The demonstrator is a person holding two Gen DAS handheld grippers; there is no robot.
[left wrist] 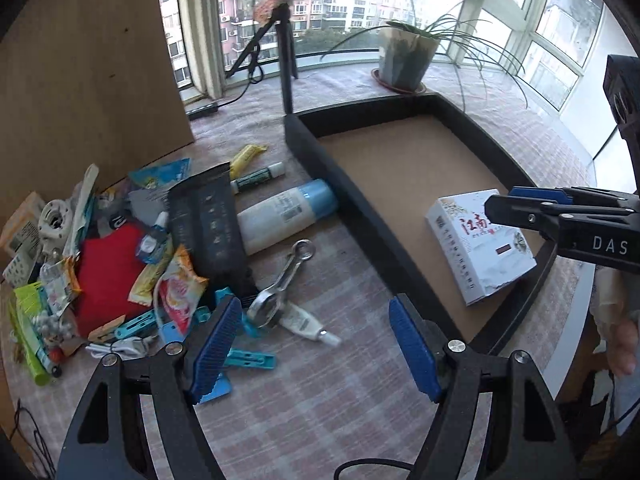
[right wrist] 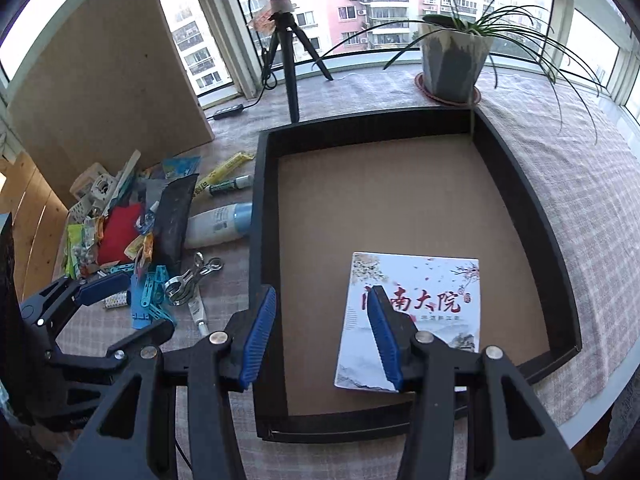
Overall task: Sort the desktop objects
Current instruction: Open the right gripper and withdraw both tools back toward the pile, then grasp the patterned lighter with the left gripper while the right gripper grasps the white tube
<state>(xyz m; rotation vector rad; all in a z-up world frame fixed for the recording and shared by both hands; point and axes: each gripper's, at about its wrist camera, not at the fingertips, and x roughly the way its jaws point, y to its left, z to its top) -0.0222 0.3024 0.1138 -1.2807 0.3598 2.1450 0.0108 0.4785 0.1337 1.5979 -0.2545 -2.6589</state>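
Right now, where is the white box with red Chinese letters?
The white box lies flat inside the black tray, near its front right corner, just under the open right hand-held gripper.

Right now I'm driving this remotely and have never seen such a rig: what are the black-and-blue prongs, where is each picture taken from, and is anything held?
The prongs are hand-held grippers; a person carries one in each hand, and each has a fisheye camera looking along its two fingers. The left wrist view shows the left gripper open over the checked cloth, beside a pile of clutter with a white bottle and a metal clip. The right wrist view shows the right gripper open above the black tray, where a white box lies flat. Neither gripper holds anything.
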